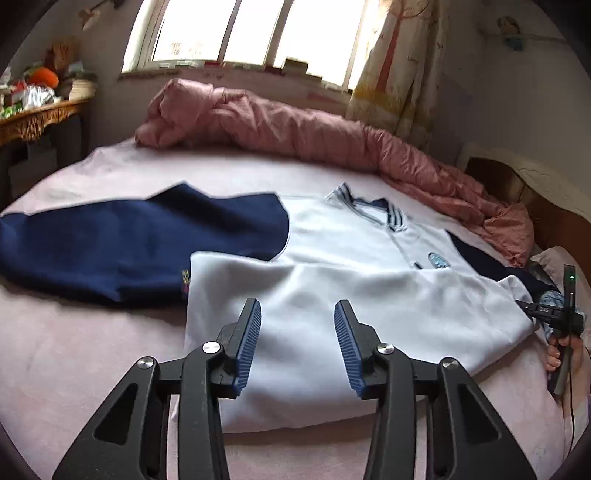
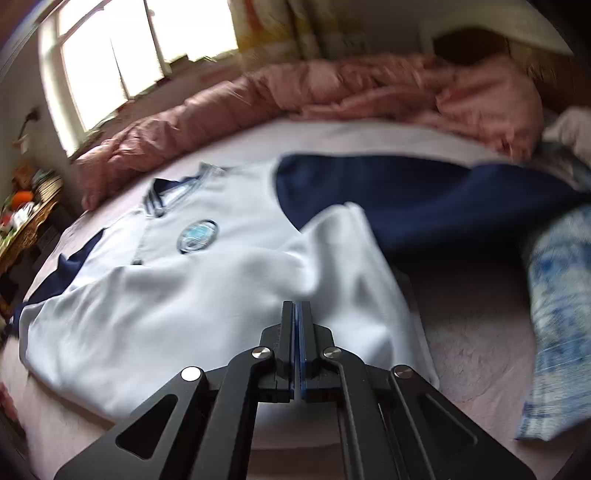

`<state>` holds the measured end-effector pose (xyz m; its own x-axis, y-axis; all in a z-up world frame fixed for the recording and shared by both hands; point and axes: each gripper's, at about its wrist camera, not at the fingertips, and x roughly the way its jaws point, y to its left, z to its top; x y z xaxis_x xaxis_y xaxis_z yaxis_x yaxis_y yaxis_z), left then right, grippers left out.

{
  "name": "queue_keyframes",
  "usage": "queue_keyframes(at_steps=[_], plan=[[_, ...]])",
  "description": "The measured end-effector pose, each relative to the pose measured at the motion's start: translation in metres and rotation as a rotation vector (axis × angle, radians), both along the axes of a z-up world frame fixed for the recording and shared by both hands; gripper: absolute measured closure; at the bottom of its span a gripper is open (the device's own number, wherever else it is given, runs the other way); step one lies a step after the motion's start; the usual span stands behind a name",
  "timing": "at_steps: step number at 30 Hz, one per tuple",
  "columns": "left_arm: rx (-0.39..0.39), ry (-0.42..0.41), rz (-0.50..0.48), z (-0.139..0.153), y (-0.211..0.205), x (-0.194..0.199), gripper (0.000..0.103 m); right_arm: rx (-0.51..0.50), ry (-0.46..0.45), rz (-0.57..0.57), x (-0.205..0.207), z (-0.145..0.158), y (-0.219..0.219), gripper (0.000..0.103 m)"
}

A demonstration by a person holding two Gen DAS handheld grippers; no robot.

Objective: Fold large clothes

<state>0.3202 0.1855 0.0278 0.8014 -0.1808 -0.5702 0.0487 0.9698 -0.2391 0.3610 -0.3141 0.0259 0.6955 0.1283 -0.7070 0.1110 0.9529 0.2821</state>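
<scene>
Shirt, left wrist view: the white and navy shirt (image 1: 351, 266) lies flat on the pink bedsheet (image 1: 92, 350), filling the middle of the frame; its striped collar (image 1: 369, 208) sits upper centre, one navy sleeve (image 1: 129, 240) spreads to the left, and the white hem has been turned up over the body
Left gripper: the left gripper (image 1: 297, 332) stands at lower centre with jaws parted and nothing between them; it hangs over the white cloth, released
Right gripper from here: a hand at the right edge holds the right gripper (image 1: 554, 314) at the shirt's side; whether it pinches cloth cannot be told from this view
Surroundings: a pink quilt (image 1: 295, 129) is bunched along the top of the frame under the window (image 1: 258, 33)

Shirt, right wrist view: the shirt fills the centre left, its round badge (image 2: 197, 236) left of centre, the other navy sleeve (image 2: 424, 199) at upper right; the picture is blurred
Right gripper: the right gripper (image 2: 297, 314) at lower centre is clenched, pads together; no cloth shows between them, so it looks empty
Beside it: a blue-patterned cloth (image 2: 554, 314) lies at the right edge

Handling, as judged: light, soft knit, limp, likely to sag and wrinkle; not fragile; it may slide on the sheet
Where to hold, as judged: pinch a sleeve cuff or the side edge near the shoulder, both layers together
</scene>
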Motion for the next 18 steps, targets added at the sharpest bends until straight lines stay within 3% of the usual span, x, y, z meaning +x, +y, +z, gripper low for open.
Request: queue_keyframes(at_steps=[2, 4, 8, 13, 16, 18], plan=[[0.009, 0.115, 0.057, -0.018, 0.004, 0.019, 0.080, 0.020, -0.008, -0.059, -0.002, -0.001, -0.015, 0.101], [-0.044, 0.121, 0.094, -0.020, 0.017, 0.020, 0.081, -0.003, 0.005, -0.103, -0.002, -0.003, -0.025, 0.101], [-0.077, 0.169, 0.152, -0.030, 0.029, 0.023, 0.080, 0.027, 0.036, -0.140, -0.002, -0.011, -0.037, 0.101], [-0.015, 0.140, 0.150, -0.029, 0.019, 0.014, 0.078, -0.011, -0.050, -0.158, -0.014, 0.006, -0.035, 0.101], [0.027, 0.090, 0.081, -0.021, 0.005, 0.010, 0.066, -0.047, -0.151, -0.128, -0.026, 0.028, -0.021, 0.101], [0.090, 0.055, 0.057, -0.016, -0.009, 0.008, 0.064, -0.057, -0.198, -0.080, -0.032, 0.040, -0.006, 0.101]])
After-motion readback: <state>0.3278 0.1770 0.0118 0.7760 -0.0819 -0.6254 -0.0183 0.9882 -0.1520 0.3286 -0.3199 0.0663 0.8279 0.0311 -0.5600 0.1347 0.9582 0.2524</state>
